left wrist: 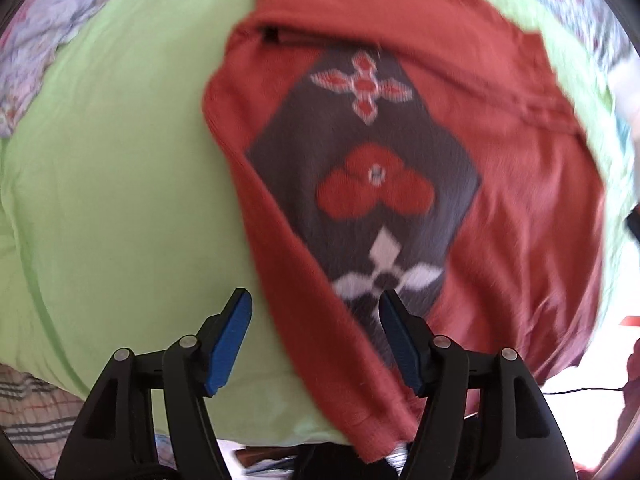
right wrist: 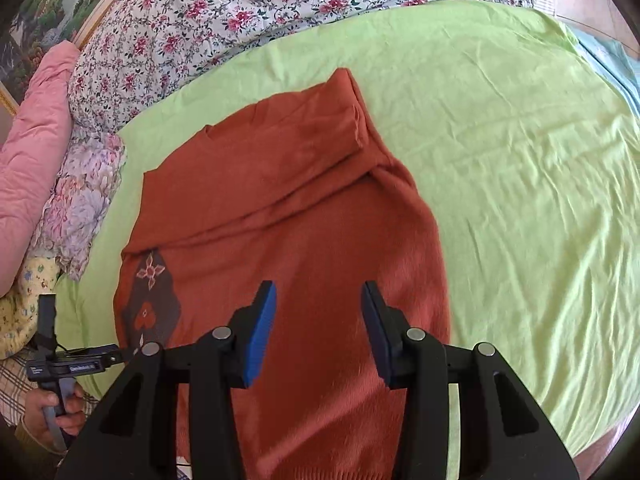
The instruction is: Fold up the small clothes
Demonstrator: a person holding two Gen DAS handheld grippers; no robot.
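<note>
Left gripper [left wrist: 316,336], seen at the bottom of its own view, is standing with its two blue-padded jaws spread and nothing clamped; one pad is hanging over the green sheet [left wrist: 120,184], the other over the edge of the sweater [left wrist: 520,184]. Right gripper [right wrist: 318,332], at the bottom centre of its view, is likewise released, its two jaws parted above the sweater [right wrist: 304,208] without gripping the knit.

One rust-red sweater is lying on the one green sheet [right wrist: 500,168], which is covering the bed. One sleeve [right wrist: 288,152] is lying folded across the body toward the upper centre of the right view. One dark diamond panel [left wrist: 360,184] is showing on the sweater's front, carrying three motifs: a red-and-white cross at top, a red clover shape in the middle, and a white cross below. In the right view this panel [right wrist: 150,304] is sitting at the sweater's left edge.

Around the sheet, one floral quilt [right wrist: 280,4] is filling the upper part of the right view; one pink padded blanket [right wrist: 32,168] and one pale flowered cloth [right wrist: 84,208] are lying at the left. At lower left, a hand [right wrist: 56,412] is gripping a handle, partly hidden behind the right gripper's black frame.
</note>
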